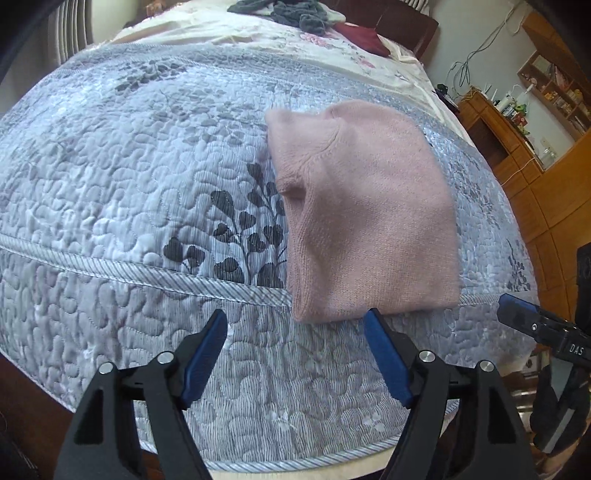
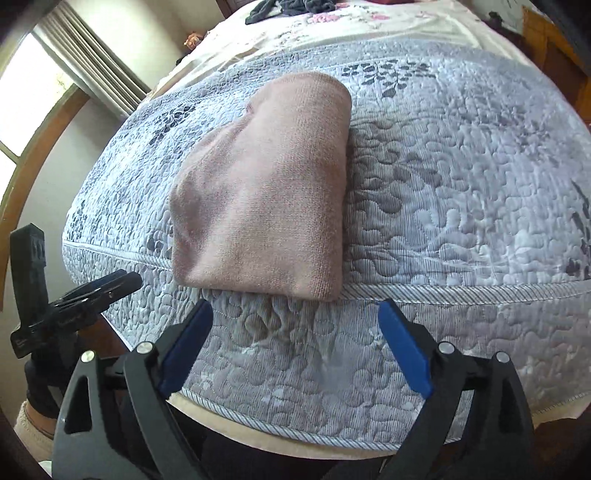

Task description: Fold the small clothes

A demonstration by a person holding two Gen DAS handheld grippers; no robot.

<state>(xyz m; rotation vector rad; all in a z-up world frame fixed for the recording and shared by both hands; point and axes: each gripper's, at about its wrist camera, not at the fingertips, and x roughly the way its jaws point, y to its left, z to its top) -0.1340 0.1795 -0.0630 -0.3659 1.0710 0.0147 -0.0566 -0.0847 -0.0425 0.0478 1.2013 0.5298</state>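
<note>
The pink knit garment (image 1: 365, 218) lies on the quilted bedspread (image 1: 129, 184) near the foot of the bed, already folded into a compact, roughly rectangular packet with its near edge resting on the striped piping seam (image 1: 110, 267). The left gripper (image 1: 295, 354) and the right gripper (image 2: 295, 343) both hover just short of that near edge, jaws spread wide and holding nothing — neither touches the cloth. This looks like a late point in the folding of this piece: either one more fold or a release just done; the pictures alone do not settle which. If another fold is wanted, the next move calls for each gripper to pinch a near corner and carry it toward the far, rounded end, keeping the layers from sliding.

Room is good: bare quilt lies to either side of the packet and beyond it. The edge of the bed is close below the grippers. A heap of dark clothes (image 1: 295, 11) and a maroon piece (image 1: 364, 37) wait well apart at the far end — likely the next items.
</note>
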